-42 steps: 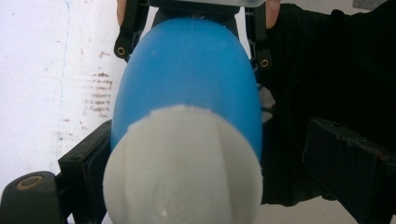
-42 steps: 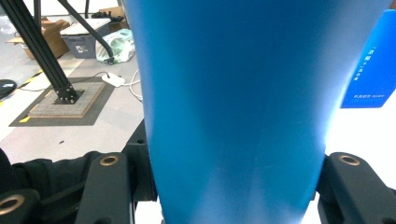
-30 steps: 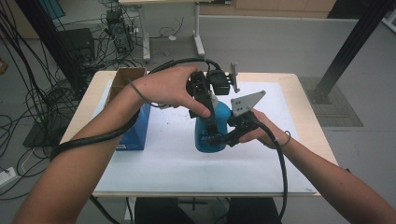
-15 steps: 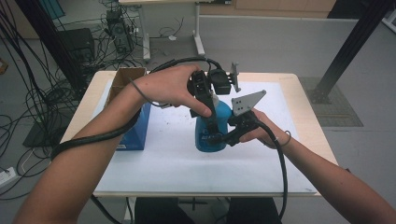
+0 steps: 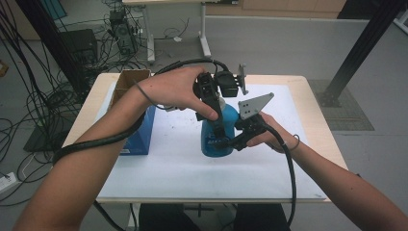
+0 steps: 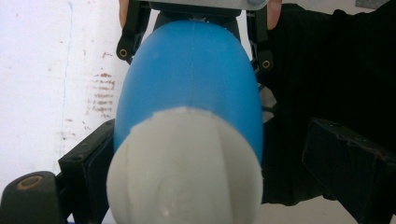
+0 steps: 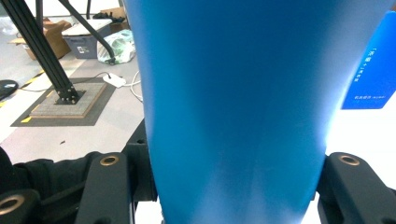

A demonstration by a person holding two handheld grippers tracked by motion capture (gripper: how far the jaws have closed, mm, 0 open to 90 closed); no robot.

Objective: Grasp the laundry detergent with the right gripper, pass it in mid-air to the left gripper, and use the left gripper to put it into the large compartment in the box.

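High view: a blue bottle [image 5: 214, 137] stands upright on the white sheet [image 5: 183, 163] covering the desk [image 5: 315, 122], near the desk's middle. The right gripper [image 5: 226, 143] comes in level from 3 o'clock and its jaws pinch the bottle's lower body, one on each flank. The left gripper [image 5: 216, 113] comes down from 12 o'clock over the bottle's top; the left hand [image 5: 175, 89] wraps its body. A blue box [image 5: 139, 134] stands at 9 o'clock of the bottle, well apart from it, with an open carton [image 5: 127, 84] behind it.

Left gripper view: looking down along the bottle, its white cap [image 6: 184, 165] lies between the spread jaws, one at 8 o'clock and one at 4 o'clock; whether the pads touch the cap cannot be told. The right gripper's links [image 6: 261, 56] clasp the bottle's body at 12 o'clock.

Right gripper view: the bottle's blue wall [image 7: 233, 107] rises between both jaws, which press on it at 7 and 5 o'clock. The box [image 7: 371, 70] shows at 3 o'clock.
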